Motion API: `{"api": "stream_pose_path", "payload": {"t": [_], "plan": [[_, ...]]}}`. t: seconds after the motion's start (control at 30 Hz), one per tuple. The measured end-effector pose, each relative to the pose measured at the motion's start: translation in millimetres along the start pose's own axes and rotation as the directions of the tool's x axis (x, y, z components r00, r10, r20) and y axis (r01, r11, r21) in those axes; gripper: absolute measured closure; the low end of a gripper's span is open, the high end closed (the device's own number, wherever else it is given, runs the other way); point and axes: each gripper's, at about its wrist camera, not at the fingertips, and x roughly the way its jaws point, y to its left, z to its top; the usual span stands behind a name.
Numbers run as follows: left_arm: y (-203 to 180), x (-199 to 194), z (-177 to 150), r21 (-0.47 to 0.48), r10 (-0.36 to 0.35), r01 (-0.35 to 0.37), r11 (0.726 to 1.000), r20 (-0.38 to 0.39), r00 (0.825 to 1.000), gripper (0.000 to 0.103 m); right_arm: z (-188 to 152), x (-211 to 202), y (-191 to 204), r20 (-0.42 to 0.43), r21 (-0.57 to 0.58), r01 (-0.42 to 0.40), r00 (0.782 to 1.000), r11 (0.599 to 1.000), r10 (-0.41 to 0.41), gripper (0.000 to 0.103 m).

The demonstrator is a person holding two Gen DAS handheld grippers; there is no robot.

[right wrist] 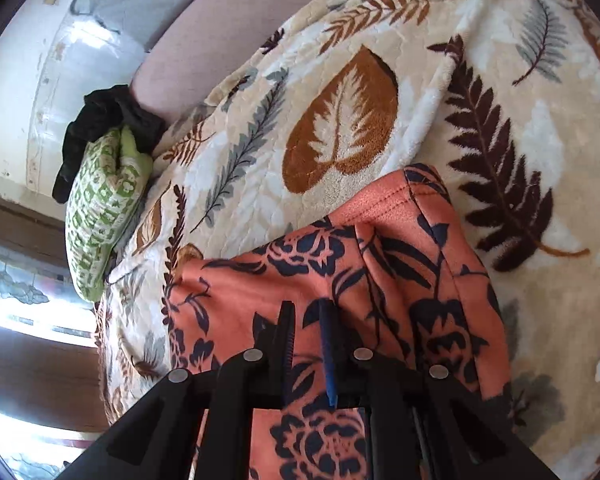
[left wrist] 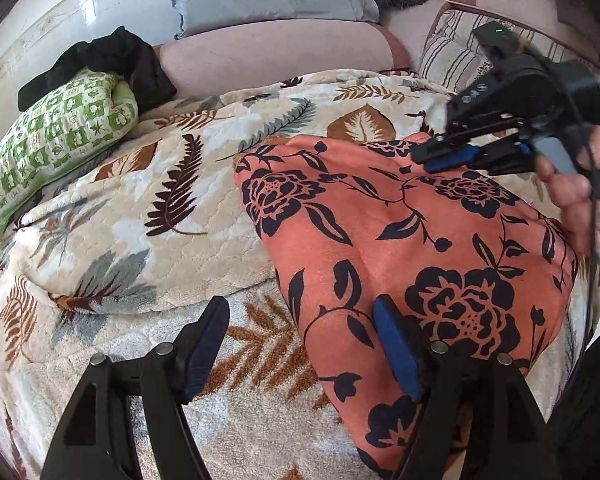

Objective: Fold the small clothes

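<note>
Garment position: orange floral garment (left wrist: 400, 240) lies on the bed's leaf-print blanket (left wrist: 140, 200), directly ahead of both grippers.
Left gripper (left wrist: 300, 344): jaws wide, straddling the garment's near left edge; nothing pinched.
Right gripper (right wrist: 306, 332): jaws narrow, seemingly pinching a raised fold.
Nearer hand: right, judged to lead.
Garment condition: rumpled, hemmed edge turned up at far side.

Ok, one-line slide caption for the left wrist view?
Open left gripper straddles the orange floral garment's edge on the leaf-print blanket; right gripper at its far side.
</note>
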Motion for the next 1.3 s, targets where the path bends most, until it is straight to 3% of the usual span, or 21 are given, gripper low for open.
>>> {"api": "stream_pose_path", "payload": {"t": [0.23,0.37,0.4,0.53,0.63,0.73,0.83,0.97,1.1,1.2,1.3], "plan": [[1.7,-4.4,-1.2,-0.057,0.025,-0.027,0.998,-0.025,0.999,0.021,-74.4,-72.0,20.3,0.119,-0.199,0.084,0.991,0.976,-0.061,0.086],[0.0,-6.8,-4.0,-0.068,0.028,-0.030,0.997,-0.024,0.999,0.021,-121.2,-58.1,0.1,0.046,-0.216,0.144,0.989,0.966,-0.137,0.085],[-0.5,-7.8,-4.6,-0.070,0.035,-0.036,0.997,-0.022,0.999,0.021,-129.1,-57.4,-3.2,0.076,-0.230,0.145,0.989,0.962,-0.130,0.085],[-1.3,-13.2,-6.1,-0.075,0.052,-0.053,0.996,-0.018,0.998,0.021,-132.0,-70.4,8.7,0.093,-0.279,0.186,0.982,0.942,-0.166,0.085],[0.0,-16.9,-6.5,-0.088,0.055,-0.057,0.995,-0.018,0.998,0.021,-140.4,-87.2,5.7,0.141,-0.263,0.136,0.985,0.955,-0.102,0.085],[-0.8,-19.4,-6.1,-0.089,0.069,-0.070,0.994,-0.018,0.997,0.021,-146.2,-90.1,9.8,0.170,-0.279,0.138,0.981,0.950,-0.093,0.085],[-1.5,-21.0,-4.7,-0.098,0.069,-0.071,0.993,-0.022,0.997,0.021,-145.3,-60.8,10.6,0.093,-0.299,0.177,0.983,0.938,-0.156,0.084],[-0.4,-19.2,-6.7,-0.115,0.067,-0.072,0.991,-0.043,0.997,0.021,-140.0,-59.0,4.8,0.080,-0.266,0.146,0.988,0.953,-0.129,0.085],[2.6,-15.2,-7.9,-0.134,0.059,-0.066,0.989,-0.056,0.997,0.017,-137.2,-70.1,0.8,0.112,-0.221,0.094,0.991,0.971,-0.071,0.085],[0.9,-10.9,-9.9,-0.119,0.049,-0.056,0.991,-0.062,0.997,0.016,-138.2,-74.5,7.8,0.157,-0.249,0.105,0.985,0.963,-0.067,0.085],[-3.5,-4.5,-13.6,-0.071,0.066,-0.071,0.995,-0.070,0.995,0.013,-135.9,-48.2,1.4,0.063,-0.241,0.114,0.993,0.964,-0.101,0.084]]}}
